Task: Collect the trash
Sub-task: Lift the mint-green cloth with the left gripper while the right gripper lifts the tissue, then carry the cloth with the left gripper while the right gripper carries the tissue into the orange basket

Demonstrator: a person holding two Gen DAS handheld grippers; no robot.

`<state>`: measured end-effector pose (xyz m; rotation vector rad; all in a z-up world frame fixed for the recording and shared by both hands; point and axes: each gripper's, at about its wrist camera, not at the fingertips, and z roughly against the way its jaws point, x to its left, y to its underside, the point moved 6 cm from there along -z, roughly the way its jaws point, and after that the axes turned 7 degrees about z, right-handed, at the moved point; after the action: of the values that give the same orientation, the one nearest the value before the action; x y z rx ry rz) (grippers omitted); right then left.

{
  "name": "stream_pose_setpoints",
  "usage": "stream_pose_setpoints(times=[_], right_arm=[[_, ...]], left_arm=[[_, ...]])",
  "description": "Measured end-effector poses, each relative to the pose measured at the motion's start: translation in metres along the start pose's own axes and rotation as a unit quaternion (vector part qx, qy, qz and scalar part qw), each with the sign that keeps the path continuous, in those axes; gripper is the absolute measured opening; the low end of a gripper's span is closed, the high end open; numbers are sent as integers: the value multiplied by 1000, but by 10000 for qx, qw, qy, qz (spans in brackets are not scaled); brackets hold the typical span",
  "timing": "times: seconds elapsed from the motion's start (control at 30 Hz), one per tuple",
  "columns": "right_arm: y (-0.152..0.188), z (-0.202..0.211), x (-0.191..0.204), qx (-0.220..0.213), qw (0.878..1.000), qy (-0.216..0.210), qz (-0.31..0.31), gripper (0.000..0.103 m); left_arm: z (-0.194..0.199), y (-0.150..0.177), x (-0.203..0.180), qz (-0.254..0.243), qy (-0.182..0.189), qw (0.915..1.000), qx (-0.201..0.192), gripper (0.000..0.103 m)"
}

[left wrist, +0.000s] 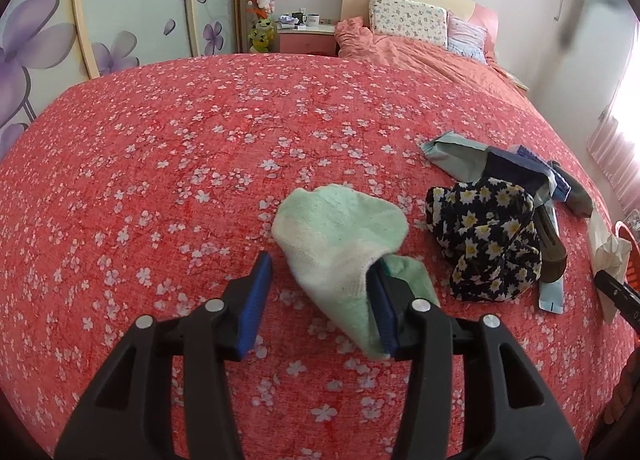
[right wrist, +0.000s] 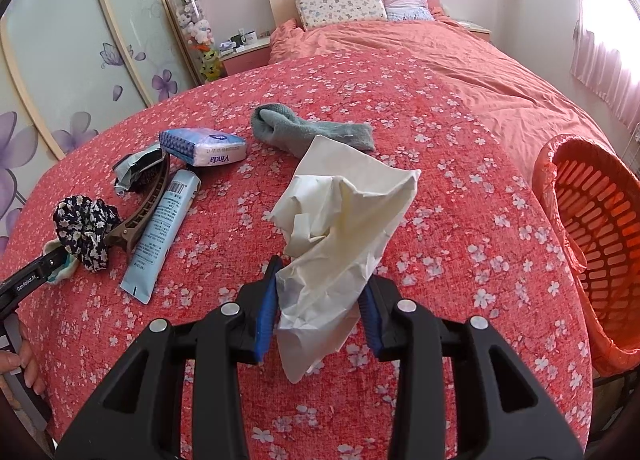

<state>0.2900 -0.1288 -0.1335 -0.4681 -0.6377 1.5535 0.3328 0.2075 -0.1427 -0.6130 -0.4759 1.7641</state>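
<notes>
On the flowered bedspread (right wrist: 400,107): clutter left, basket right.
Left gripper (left wrist: 320,280): jaws apart, mint sock (left wrist: 340,227) lying slack against one pad, not pinched.
Right gripper (right wrist: 320,288): clamped on crumpled tissue (right wrist: 340,211), which sticks up and forward.
Orange basket (right wrist: 592,219): off the bed's right edge, nearest the right gripper; judged the tissue's destination.

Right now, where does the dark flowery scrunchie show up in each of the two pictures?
Left wrist view: scrunchie sits right of centre, just right of the mint sock.
Right wrist view: scrunchie is at the far left, against the brown clip.
Shared landmark: the pale blue tube lying close by.
</notes>
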Motion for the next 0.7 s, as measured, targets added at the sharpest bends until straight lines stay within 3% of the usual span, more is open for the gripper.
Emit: stream_pose_setpoints(times=[0.3, 0.37, 0.43, 0.53, 0.7], right_arm=[[-2, 1, 4, 14, 9999, 92, 108, 37], [-3, 1, 7, 23, 9998, 131, 156, 37], [-4, 1, 10, 13, 9998, 103, 150, 35], [-5, 7, 12, -81, 9998, 63, 161, 32], [-8, 31, 15, -338, 9991, 29, 249, 32]], left_arm=[[1, 1, 5, -35, 49, 10000, 7, 49], [3, 1, 5, -56, 47, 10000, 4, 44], [4, 2, 5, -83, 122, 9999, 11, 22], [8, 5, 5, -53, 190, 9998, 41, 10], [29, 1, -2, -30, 321, 9994, -131, 10]])
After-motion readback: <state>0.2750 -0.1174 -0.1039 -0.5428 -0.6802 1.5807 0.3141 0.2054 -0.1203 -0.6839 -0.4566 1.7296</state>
